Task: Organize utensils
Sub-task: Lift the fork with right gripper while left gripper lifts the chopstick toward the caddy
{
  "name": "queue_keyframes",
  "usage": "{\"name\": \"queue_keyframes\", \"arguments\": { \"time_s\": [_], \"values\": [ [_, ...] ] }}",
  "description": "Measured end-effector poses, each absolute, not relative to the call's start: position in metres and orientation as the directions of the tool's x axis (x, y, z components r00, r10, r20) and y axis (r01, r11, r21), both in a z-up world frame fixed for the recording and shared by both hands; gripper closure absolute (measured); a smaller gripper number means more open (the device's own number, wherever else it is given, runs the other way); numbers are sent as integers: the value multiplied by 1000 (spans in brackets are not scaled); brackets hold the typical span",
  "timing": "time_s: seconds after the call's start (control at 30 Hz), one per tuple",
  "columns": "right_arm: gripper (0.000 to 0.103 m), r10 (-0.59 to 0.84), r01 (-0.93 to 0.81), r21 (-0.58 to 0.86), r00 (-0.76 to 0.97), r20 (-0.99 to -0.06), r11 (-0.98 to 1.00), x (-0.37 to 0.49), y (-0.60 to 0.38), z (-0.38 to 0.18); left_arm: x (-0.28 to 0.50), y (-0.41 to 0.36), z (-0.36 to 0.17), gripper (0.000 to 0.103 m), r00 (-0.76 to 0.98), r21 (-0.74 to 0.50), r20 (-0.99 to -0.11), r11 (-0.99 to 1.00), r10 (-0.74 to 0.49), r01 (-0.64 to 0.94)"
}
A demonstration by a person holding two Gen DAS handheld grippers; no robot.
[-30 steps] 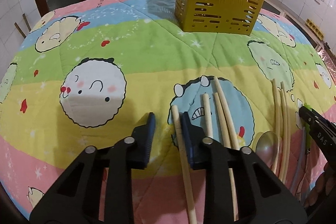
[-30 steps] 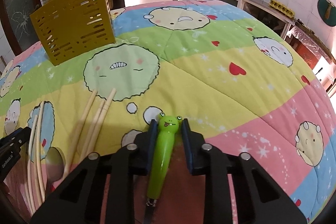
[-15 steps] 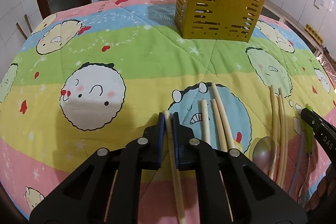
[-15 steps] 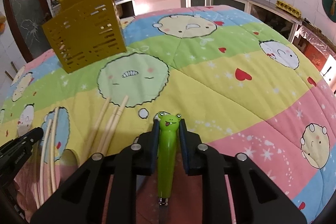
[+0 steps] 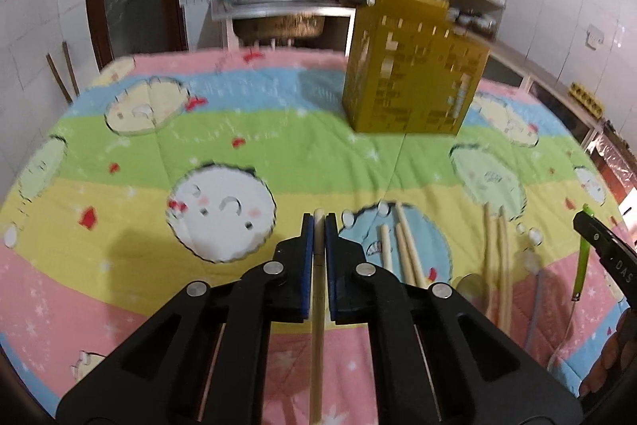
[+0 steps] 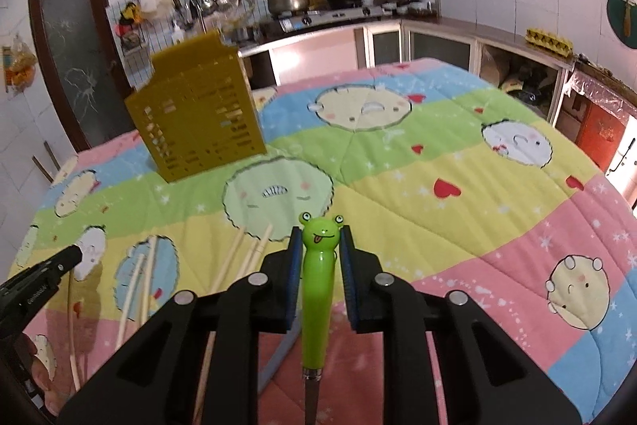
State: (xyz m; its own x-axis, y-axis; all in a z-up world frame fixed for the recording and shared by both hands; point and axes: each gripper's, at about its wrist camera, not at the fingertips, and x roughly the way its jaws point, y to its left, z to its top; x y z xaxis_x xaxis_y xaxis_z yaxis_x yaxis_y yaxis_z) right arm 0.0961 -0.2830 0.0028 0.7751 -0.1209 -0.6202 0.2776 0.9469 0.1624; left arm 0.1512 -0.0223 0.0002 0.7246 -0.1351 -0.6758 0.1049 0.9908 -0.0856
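Gripping a single chopstick (image 5: 318,305), the left claw (image 5: 318,226) was clenched on it, the blue pads pressing both sides near its rounded top end, which showed just above the pads at the centre of the left wrist frame. The rest of the stick ran down between the black arms to the lower edge of the frame.

The right claw (image 6: 321,245) was clamped on a green frog-faced handle (image 6: 316,289), the frog head poking up between the pads at the middle of the right wrist frame; a metal collar and dark shaft ran below it, but the working end was hidden.

A cartoon-print quilt (image 5: 278,154) in pink, yellow, green and blue bands covered the worktop. The yellow slotted utensil holder (image 5: 414,66) stood upright on it, in the upper right of the left frame and the upper left of the right frame (image 6: 195,122), well apart from both claws.

More chopsticks (image 5: 402,249) lay loose on the quilt right of the left claw, three on a blue cartoon face and a further pair (image 5: 497,257) beyond them. A spoon bowl (image 5: 469,285) lay near that pair, blurred. The right claw's tip showed at the right edge of the left frame.
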Motion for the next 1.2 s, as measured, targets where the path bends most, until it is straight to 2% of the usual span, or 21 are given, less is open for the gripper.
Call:
{"name": "queue_keyframes", "arguments": {
  "time_s": [0.43, 0.83, 1.2],
  "values": [
    [84, -123, 221, 155, 871, -475, 963, 53, -270, 38, 88, -5, 56, 98, 865, -100, -478, 988, -154, 121],
    [84, -143, 194, 101, 915, -377, 976, 21, -252, 51, 53, 9, 65, 98, 909, -113, -385, 986, -160, 125],
    [84, -161, 198, 100, 941, -299, 975, 16, -257, 71, 58, 5, 83, 98, 932, -134, -317, 981, -177, 140]
  ]
}}
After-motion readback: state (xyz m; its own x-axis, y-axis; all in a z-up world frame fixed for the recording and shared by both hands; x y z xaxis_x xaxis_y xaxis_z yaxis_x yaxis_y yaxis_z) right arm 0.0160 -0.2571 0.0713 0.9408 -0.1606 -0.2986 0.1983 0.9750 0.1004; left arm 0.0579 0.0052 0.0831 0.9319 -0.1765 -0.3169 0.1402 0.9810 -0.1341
